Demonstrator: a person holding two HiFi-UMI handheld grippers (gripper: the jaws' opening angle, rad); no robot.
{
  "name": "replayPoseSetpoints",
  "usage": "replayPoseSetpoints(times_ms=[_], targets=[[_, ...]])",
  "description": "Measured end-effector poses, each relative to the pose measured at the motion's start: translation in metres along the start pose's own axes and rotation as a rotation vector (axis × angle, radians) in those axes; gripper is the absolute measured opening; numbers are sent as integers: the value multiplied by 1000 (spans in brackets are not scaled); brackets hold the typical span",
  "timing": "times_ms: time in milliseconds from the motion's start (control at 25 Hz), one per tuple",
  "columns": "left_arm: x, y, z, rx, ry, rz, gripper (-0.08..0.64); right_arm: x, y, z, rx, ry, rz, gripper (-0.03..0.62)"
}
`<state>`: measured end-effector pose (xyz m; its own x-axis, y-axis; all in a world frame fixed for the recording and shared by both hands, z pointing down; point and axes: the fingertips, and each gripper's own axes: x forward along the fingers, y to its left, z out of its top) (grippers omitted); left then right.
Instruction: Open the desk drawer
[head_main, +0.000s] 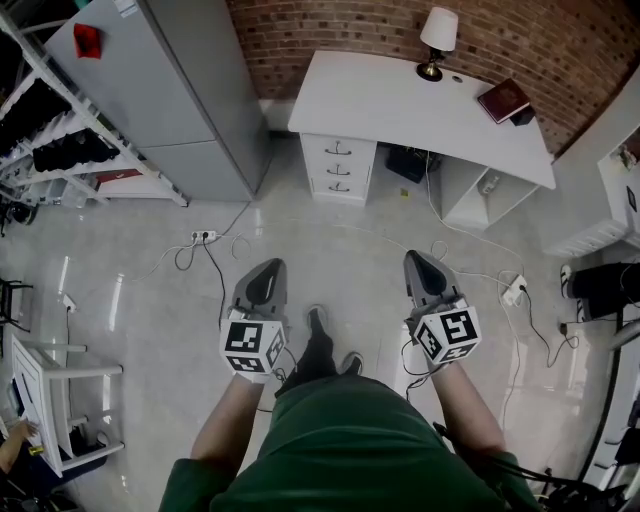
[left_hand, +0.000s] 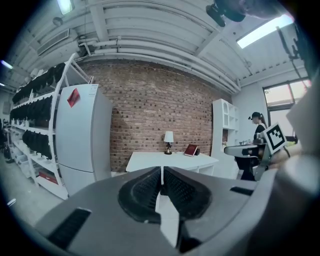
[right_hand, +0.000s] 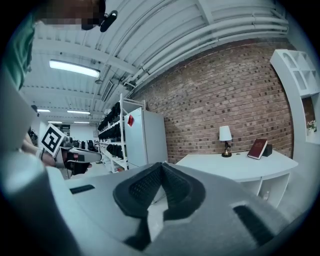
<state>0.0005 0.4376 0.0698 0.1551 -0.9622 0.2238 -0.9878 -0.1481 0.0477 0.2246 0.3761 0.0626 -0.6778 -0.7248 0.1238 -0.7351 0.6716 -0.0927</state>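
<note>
My left tool (head_main: 267, 272) and right tool (head_main: 420, 262): jaws together, empty, held out front and aimed at the white bench (head_main: 400, 105), because I stand well apart from it. The drawer unit (head_main: 338, 167) sits under the bench's left end: three drawers, all shut. One lamp (head_main: 438, 40) and one book (head_main: 503, 100) on top.

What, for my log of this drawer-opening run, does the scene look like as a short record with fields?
desk: white desk against the brick wall, across the floor from the person
drawers: stack of three under the desk's left end in the head view, all shut
on desk: lamp, red book
left tongs: shut, empty, not at the desk
right tongs: shut, empty, not at the desk
beside desk: tall grey cabinet
floor: power strip with cables
</note>
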Motion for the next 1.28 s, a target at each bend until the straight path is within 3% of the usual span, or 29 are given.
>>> replayPoseSetpoints(times_ms=[480,840,1280], targets=[[98,85,7,-57,11,-22,11,100,-41,16,-34,34,-93,0],[145,146,4,-91,25,-52,12,169,-36,19,-41,67,-125,0],[185,172,4,-88,47,-86,12,214,-42,18,-42,89,-136,0]])
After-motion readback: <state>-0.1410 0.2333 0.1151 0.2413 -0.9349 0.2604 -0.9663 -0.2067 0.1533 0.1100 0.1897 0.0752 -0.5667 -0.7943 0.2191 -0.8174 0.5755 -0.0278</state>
